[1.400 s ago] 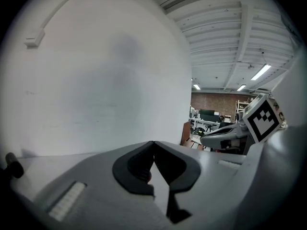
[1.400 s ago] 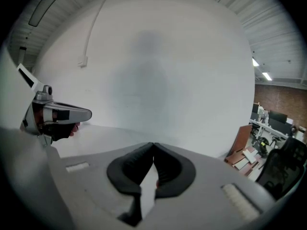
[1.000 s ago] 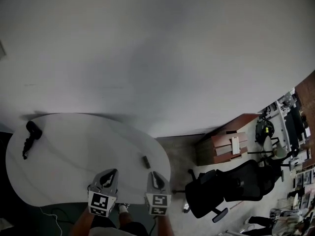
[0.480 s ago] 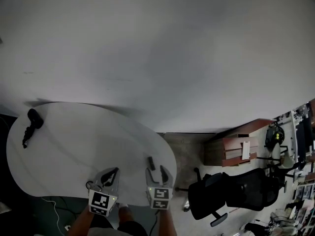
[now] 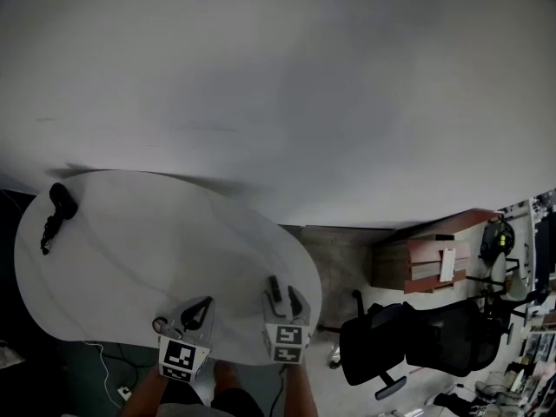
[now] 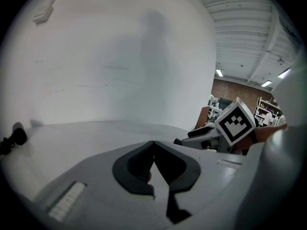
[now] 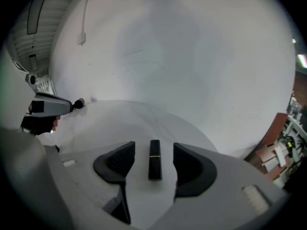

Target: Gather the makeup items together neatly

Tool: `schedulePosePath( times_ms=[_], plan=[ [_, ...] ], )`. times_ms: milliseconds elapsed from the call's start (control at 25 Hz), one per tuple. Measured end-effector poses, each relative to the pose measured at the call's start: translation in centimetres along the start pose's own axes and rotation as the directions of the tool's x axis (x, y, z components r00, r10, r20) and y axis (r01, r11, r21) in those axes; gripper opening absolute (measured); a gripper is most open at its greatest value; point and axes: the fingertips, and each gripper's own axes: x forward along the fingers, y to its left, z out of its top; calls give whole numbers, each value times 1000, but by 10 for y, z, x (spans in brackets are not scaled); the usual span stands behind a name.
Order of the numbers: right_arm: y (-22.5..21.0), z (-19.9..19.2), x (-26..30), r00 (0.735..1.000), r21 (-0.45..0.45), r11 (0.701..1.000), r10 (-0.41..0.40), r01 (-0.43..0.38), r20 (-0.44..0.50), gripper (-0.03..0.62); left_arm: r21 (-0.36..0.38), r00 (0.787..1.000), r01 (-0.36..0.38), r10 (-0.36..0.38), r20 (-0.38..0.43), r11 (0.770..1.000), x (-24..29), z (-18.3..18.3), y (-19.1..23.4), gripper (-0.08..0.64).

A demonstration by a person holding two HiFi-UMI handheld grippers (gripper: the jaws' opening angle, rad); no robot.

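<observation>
Got the right gripper [image 5: 284, 301] down low at the near right edge of the white oval table [image 5: 130, 250], pointing away and downward. Reading its jaws as released: standing well apart, having just been opening. Seeing the lipstick [image 7: 154, 160] (black tube, thin gold band partway up) lying flat on the table right between those jaws, lined up lengthwise with them. Clear gap to each pad, so not gripped, just straddled. Reading the left gripper [image 6: 153, 144] as clenched: tips meeting at the front, nothing identifiable between them. Sitting just beside the right one at the near edge of the table, marker cubes [image 5: 181, 356] on both turned up toward the head camera. Also spotting a long dark item [image 5: 54, 217] with a bulbous end at the far left edge of the table, well apart from the lipstick and from both grippers; too small to name properly. Showing too in both gripper views, far off at the table's rim. Nothing else made out on the tabletop. Beyond the table: plain white wall [image 5: 278, 85] behind, then a black office chair [image 5: 408, 341] and a wooden cabinet [image 5: 430, 263] on the floor off to the right.
</observation>
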Motion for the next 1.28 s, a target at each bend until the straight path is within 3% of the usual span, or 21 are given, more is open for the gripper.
schedulePosePath(
  times_ms=[520,720,1280],
  plan=[
    [2,-17,22,997,-17,1000,18,-19,-78,249,-17,999,-16,16,-28,1000,6,-14,12,11],
    [-1,-18,23,996,-19,1000,-13,11,-92,111,-22,999,-19,18,-30,1000,6,-14,15,11],
    [2,-7,18,997,2,1000,-18,18,-74,103,-16,1000,-20,19,-18,1000,-2,-10,21,10]
  ],
)
